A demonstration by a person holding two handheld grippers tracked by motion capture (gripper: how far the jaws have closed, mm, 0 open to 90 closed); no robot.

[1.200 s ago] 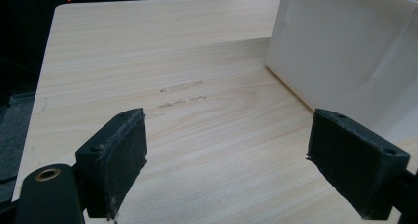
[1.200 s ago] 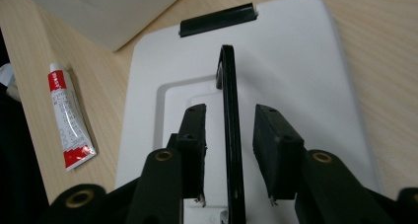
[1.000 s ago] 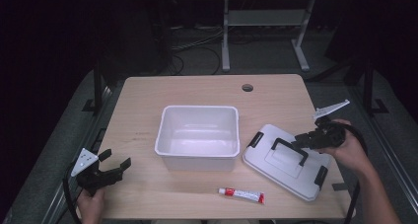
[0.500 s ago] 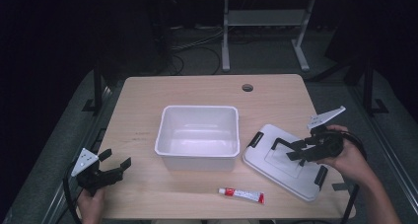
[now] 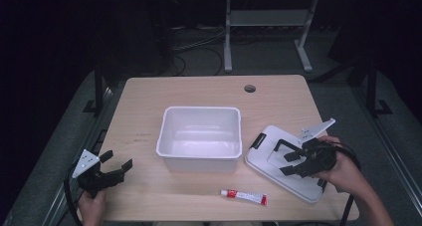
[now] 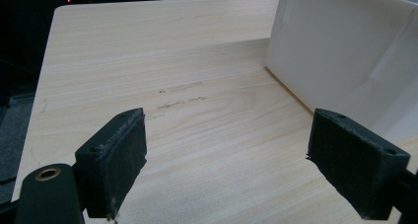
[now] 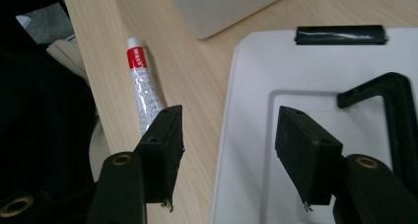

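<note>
White lid point(image 5: 286, 169) under the right hand-held gripper point(image 5: 294, 162) (jaws wide, empty).

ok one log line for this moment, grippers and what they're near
right gripper: open, over white lid near its black handle | left gripper: open, apart from white bin | tube: untouched on table

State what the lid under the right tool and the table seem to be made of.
Lid: probably white plastic, smooth and slightly glossy, with a moulded black handle and latch. Table: light wood-look top with visible grain, possibly laminate.
</note>
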